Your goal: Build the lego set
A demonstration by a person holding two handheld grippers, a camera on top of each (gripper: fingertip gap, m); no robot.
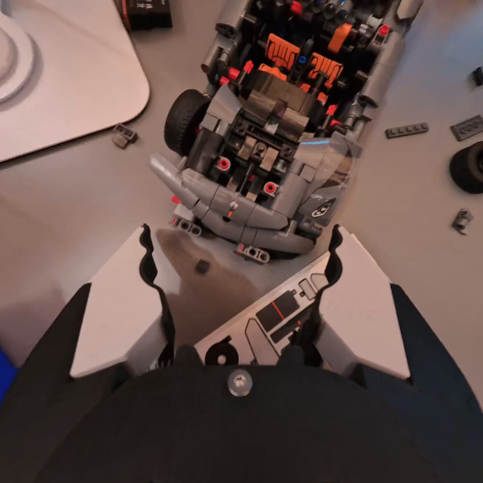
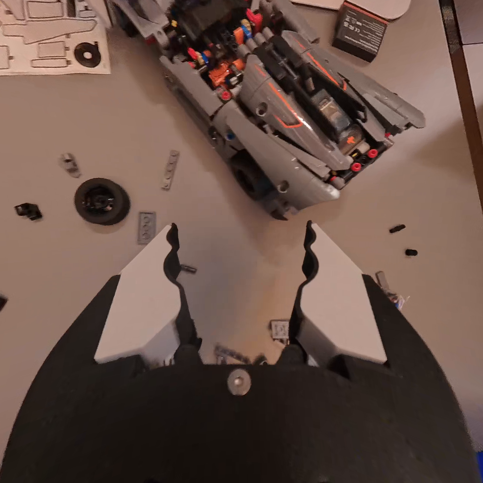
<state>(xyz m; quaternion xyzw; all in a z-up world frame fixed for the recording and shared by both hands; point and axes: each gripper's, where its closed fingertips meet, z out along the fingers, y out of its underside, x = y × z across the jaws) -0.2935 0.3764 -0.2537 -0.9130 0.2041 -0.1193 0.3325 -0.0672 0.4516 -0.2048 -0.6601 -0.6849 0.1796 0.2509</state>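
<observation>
Left tool (image 1: 240,230) spread wide, holding nothing. Right tool (image 2: 240,226) spread wide too, empty. Just beyond both, toy car (image 1: 261,156) on the counter (image 2: 78,117), mostly built. Loose wheel (image 2: 102,201), flat gray piece (image 2: 171,170) and sticker sheet (image 2: 52,39) lying to the left, probably not yet put on.

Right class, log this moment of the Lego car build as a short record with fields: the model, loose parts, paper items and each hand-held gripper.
model: partly built grey Lego car on the table, orange and red parts showing inside
loose wheel: black tyre lying flat, apart from the car
loose plates: grey strip and short grey plate
paper: sticker sheet near the car's far end
left hand-held gripper: open, empty, facing one end of the car
right hand-held gripper: open, empty
</observation>
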